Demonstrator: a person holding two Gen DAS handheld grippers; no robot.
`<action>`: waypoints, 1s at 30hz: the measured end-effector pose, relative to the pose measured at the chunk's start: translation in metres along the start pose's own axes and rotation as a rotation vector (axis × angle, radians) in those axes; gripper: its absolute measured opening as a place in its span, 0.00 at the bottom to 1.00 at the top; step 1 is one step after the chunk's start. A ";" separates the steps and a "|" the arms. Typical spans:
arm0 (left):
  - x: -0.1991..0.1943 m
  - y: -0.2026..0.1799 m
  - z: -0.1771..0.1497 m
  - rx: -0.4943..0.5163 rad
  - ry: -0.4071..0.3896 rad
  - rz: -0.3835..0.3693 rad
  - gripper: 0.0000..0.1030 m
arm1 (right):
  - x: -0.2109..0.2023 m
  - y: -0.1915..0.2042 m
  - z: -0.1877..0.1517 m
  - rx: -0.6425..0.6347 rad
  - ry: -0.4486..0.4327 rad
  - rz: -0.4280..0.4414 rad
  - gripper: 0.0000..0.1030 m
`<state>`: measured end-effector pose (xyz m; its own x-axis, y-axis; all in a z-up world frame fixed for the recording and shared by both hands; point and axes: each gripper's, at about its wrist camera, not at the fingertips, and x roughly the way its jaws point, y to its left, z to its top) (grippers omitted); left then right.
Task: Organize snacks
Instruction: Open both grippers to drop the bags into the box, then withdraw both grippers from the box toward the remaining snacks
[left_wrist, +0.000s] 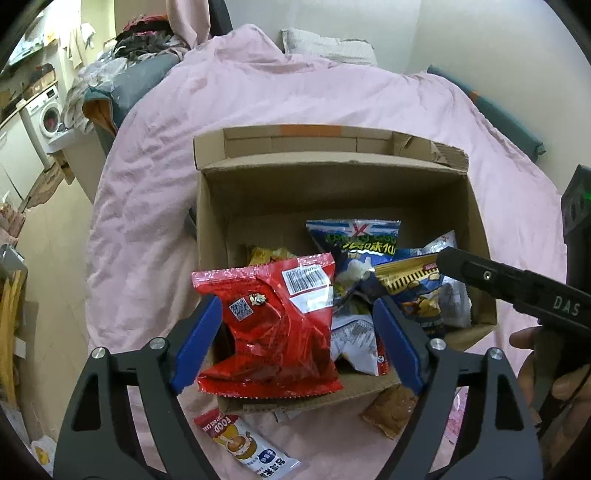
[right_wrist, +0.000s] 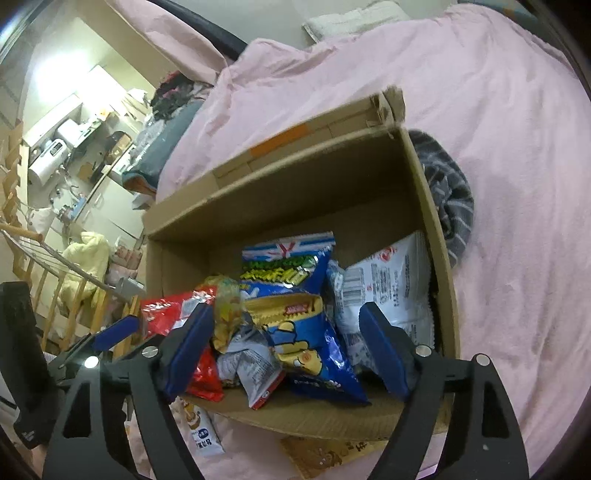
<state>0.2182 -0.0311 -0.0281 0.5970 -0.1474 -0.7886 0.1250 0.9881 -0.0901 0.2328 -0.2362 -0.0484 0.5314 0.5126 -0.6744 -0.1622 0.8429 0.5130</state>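
- Over the cardboard box (left_wrist: 207, 229) on the pink bed (left_wrist: 155, 147), the left gripper (left_wrist: 295, 332) stands wide open; the red snack bag (left_wrist: 273, 325) sits between its pads, leaning on the near rim.
- Right gripper (right_wrist: 284, 350), jaws spread, hovers above the blue snack bag (right_wrist: 314, 343); neither presses anything.
- Far half of the box is bare.

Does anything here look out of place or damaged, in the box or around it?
Yes. Two snack packets lie on the pink bedding, outside the cardboard box: a white FOOD sachet and a brown packet by its front wall. The red bag straddles the front rim, half out. The box's far right flap is torn.
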 end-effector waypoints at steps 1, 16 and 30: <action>-0.001 0.000 0.000 0.001 -0.003 0.000 0.79 | -0.001 0.001 0.000 -0.004 -0.003 -0.001 0.81; -0.013 0.010 -0.001 -0.017 -0.038 0.027 0.79 | -0.018 -0.006 -0.004 0.034 -0.036 -0.019 0.81; -0.041 0.020 -0.032 -0.074 -0.052 0.028 0.79 | -0.060 0.019 -0.025 -0.033 -0.102 -0.041 0.86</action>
<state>0.1706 -0.0037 -0.0170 0.6402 -0.1195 -0.7589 0.0494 0.9922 -0.1145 0.1771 -0.2465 -0.0115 0.6194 0.4602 -0.6361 -0.1656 0.8685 0.4672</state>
